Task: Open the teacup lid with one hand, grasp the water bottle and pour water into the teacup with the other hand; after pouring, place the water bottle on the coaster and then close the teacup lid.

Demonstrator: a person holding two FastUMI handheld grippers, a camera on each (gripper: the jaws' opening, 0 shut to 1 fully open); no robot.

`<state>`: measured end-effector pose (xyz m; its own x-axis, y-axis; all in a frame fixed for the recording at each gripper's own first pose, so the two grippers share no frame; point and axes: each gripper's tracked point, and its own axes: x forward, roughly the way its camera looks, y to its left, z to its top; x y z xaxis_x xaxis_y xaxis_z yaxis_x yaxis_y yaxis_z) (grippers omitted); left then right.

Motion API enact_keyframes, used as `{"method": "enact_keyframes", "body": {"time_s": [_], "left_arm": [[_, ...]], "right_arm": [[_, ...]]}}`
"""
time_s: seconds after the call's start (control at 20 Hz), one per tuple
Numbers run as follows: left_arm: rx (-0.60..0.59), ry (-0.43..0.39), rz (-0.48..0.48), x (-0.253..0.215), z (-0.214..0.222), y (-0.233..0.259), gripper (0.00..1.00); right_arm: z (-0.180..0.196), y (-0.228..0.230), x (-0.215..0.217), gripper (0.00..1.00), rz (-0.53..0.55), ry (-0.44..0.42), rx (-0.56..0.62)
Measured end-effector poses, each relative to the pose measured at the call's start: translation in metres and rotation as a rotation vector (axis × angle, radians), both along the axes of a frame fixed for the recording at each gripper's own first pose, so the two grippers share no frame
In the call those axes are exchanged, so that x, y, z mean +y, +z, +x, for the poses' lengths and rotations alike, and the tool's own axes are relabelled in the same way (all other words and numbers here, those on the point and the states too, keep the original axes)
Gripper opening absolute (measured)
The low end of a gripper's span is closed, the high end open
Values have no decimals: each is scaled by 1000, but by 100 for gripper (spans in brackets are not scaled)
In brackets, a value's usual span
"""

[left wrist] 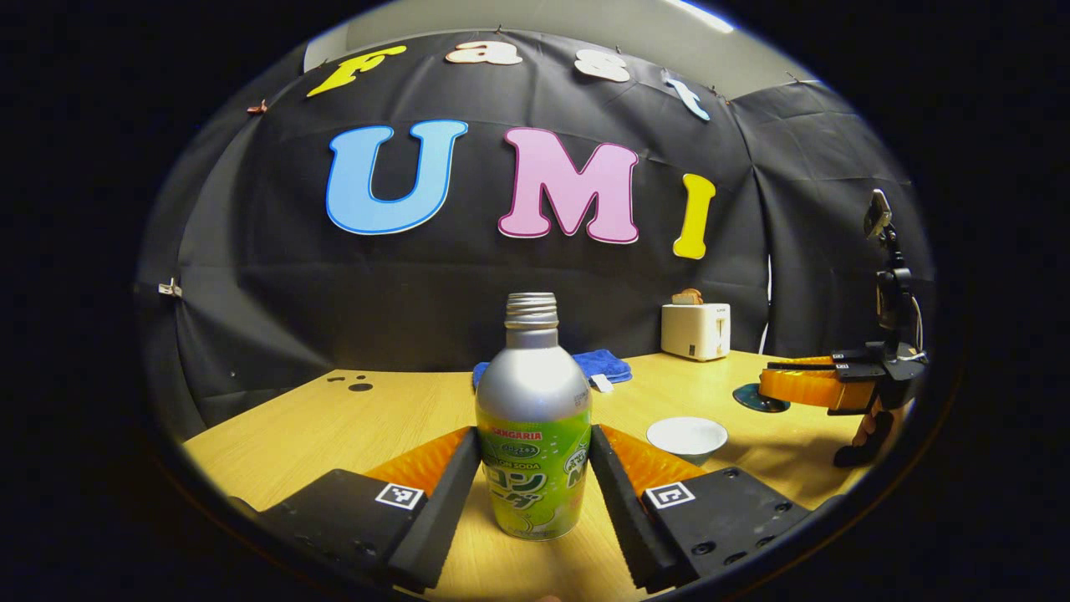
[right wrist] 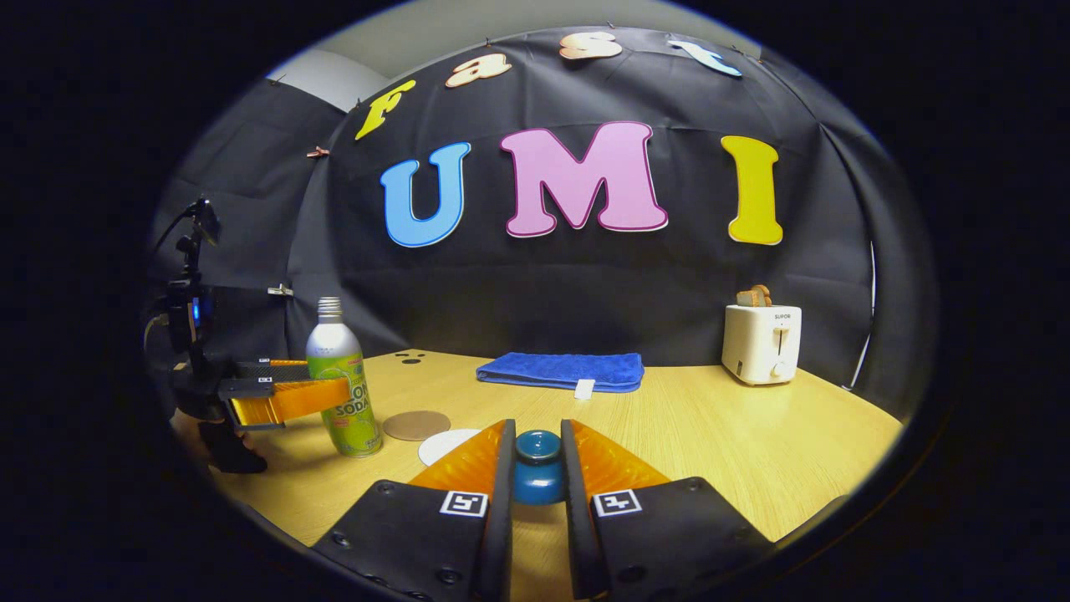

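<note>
Left gripper [left wrist: 533, 468]: clamped by both fingers on the water bottle [left wrist: 533, 435], upright on the table [left wrist: 351, 418]. Right gripper [right wrist: 537, 468]: closed on the blue teacup lid [right wrist: 537, 464]. Teacup [left wrist: 687, 436] located beside the bottle; coaster [right wrist: 416, 425] near it. Also noted: 1 towel [right wrist: 562, 370], 1 toaster [right wrist: 761, 341].

One bottle [left wrist: 533, 435], one teacup [left wrist: 687, 437], one lid [right wrist: 537, 472], one coaster [right wrist: 416, 425], one toaster [right wrist: 761, 343], one towel [right wrist: 562, 370].

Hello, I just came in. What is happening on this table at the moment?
A person works with two hand-held tongs. The left tongs are closed on the water bottle, which stands upright and uncapped on the wooden table. The right tongs grip the blue teacup lid, lifted off the white teacup, which sits open. A round coaster waits near the bottle. No pouring yet. A toaster and blue towel lie behind.
</note>
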<state>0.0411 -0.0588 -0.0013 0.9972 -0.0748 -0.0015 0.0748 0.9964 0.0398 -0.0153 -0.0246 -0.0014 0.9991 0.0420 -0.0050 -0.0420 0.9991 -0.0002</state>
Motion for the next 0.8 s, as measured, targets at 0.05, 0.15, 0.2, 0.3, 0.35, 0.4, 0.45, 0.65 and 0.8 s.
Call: {"method": "enact_keyframes", "body": {"time_s": [0.05, 0.15, 0.2, 0.3, 0.35, 0.4, 0.45, 0.65, 0.8], "left_arm": [[0, 26, 47, 5, 1, 0, 81], [1, 83, 177, 15, 5, 0, 80], [7, 97, 246, 18, 6, 0, 80], [11, 111, 386, 17, 10, 7, 80], [6, 120, 464, 16, 10, 11, 79], [2, 128, 552, 15, 11, 16, 79], [-6, 136, 647, 13, 9, 19, 79], [-51, 153, 1053, 0, 9, 30, 79], [-71, 127, 1237, -11, 8, 31, 79]], "right_arm": [[-1, 0, 0, 31, 0, 3, 0], [0, 1, -1, 31, 0, 2, 0], [0, 0, -1, 31, 0, 2, 0], [0, 0, -1, 31, 0, 2, 0], [0, 0, -1, 31, 0, 2, 0], [0, 0, -1, 27, 0, 2, 0], [0, 0, -1, 31, 0, 2, 0], [0, 0, 0, 31, 1, 9, 0], [0, 0, 1, 31, 0, 16, 0]]}}
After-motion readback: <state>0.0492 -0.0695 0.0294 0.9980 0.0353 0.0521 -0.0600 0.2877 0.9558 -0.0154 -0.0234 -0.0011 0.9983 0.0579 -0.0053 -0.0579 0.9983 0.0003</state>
